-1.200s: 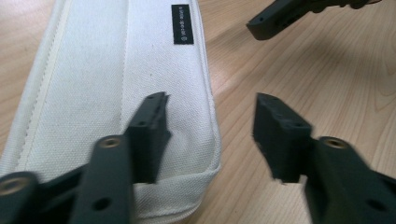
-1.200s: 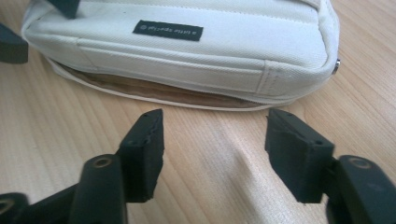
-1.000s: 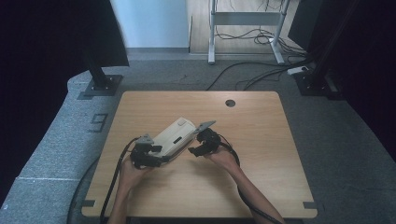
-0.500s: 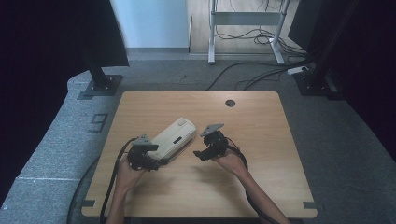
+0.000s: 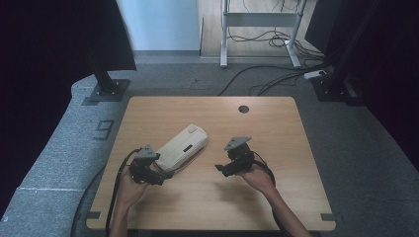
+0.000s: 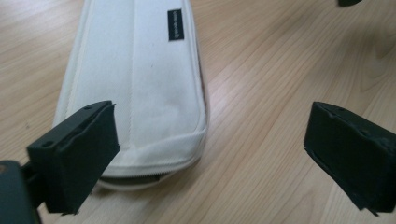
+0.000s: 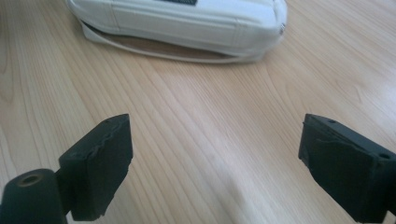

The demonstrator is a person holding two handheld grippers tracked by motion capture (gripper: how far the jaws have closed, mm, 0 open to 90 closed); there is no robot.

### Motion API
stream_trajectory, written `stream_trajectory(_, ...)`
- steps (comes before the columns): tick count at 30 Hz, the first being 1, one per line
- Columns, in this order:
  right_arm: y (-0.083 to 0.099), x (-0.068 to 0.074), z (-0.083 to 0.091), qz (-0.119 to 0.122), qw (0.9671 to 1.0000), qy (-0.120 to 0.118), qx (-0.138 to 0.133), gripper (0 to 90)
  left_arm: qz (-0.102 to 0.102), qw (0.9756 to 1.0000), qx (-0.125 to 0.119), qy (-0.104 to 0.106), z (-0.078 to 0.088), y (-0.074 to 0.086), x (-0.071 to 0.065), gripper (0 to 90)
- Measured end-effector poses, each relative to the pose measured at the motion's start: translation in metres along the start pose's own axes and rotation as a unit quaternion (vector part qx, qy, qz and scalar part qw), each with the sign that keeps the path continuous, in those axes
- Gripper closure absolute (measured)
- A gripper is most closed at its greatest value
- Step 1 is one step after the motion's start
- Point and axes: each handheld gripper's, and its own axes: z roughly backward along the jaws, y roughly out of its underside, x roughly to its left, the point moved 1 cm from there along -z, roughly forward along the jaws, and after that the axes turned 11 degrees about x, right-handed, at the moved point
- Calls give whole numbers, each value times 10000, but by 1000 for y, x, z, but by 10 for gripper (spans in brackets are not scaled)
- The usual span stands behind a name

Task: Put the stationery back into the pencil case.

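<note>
A white fabric pouch (image 5: 182, 146) with a small black label lies at an angle on the wooden table (image 5: 276, 128). My left gripper (image 5: 164, 174) sits at the pouch's near end, and its jaws have just been opening. In the left gripper view the pouch (image 6: 135, 79) lies ahead of the left gripper (image 6: 210, 154), with its end beside the left finger (image 6: 79, 149), and no pad presses it. My right gripper (image 5: 221, 168) is off to the pouch's right, its jaws also just opened. In the right gripper view bare wood lies between the jaws of the right gripper (image 7: 215, 163), and the pouch (image 7: 187, 21) is farther off.
A round cable hole (image 5: 243, 109) sits near the table's far edge. Black stand bases (image 5: 106, 91) rest on the grey floor to the left and right of the table. Cables trail from both grippers toward the near edge.
Both grippers have let go of the pouch and opened wide. The right gripper has pulled away to the right; the left has drawn back slightly. The pouch stays on the table.
</note>
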Motion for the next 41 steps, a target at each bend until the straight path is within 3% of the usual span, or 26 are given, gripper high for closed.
stream_trajectory(4, 17, -4, 7, -92, 9999, 85, -10, 49, 73, 9999, 58, -131, -1, 7, 3, 0)
stream_trajectory(14, 63, -14, 23, -457, 9983, 336, -140, 3, 272, 9995, 63, -152, -8, 30, 15, 0)
stream_trajectory(29, 131, -19, 21, -920, 9943, 524, 91, 1, 456, 9980, 235, -374, -35, 53, 25, 0)
stream_trajectory(33, 142, -20, 16, -986, 9936, 506, 198, 0, 421, 9970, 417, -503, -38, 53, 23, 0)
stream_trajectory(35, 145, -21, 16, -1074, 9932, 428, 101, 0, 325, 9962, 498, -643, -40, 52, 20, 0)
stream_trajectory(41, 146, -20, 16, -1067, 9933, 435, 127, 0, 378, 9956, 498, -696, -40, 52, 18, 0)
